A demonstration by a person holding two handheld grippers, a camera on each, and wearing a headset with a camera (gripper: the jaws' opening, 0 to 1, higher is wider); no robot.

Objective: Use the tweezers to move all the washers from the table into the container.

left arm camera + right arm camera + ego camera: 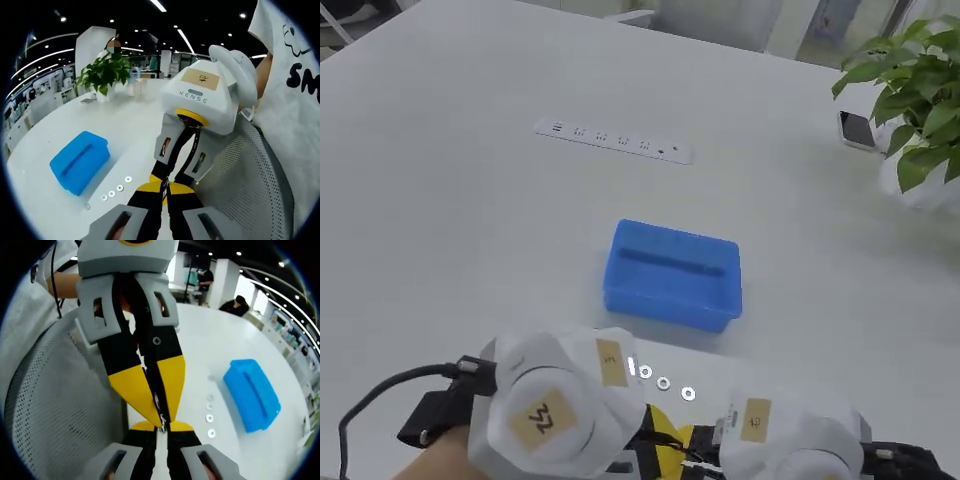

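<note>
The blue container (675, 275) (80, 161) (251, 394) stands open on the white table (470, 230). Several small metal washers (664, 383) (120, 188) (209, 417) lie in a row in front of it. My left gripper (655, 432) (165, 189) (161, 420) and right gripper (705, 462) (161, 434) (166, 181) meet tip to tip low over the table's near edge, both with jaws closed. A thin silvery strip, apparently the tweezers (156, 401), runs between the left jaws to where the right jaws pinch. Most of it is hidden.
A white power strip (612, 140) lies beyond the container. A potted plant (915, 90) and a phone (858, 130) are at the far right. A grey mesh chair (250, 170) and the person's white shirt (290, 75) are close behind the grippers.
</note>
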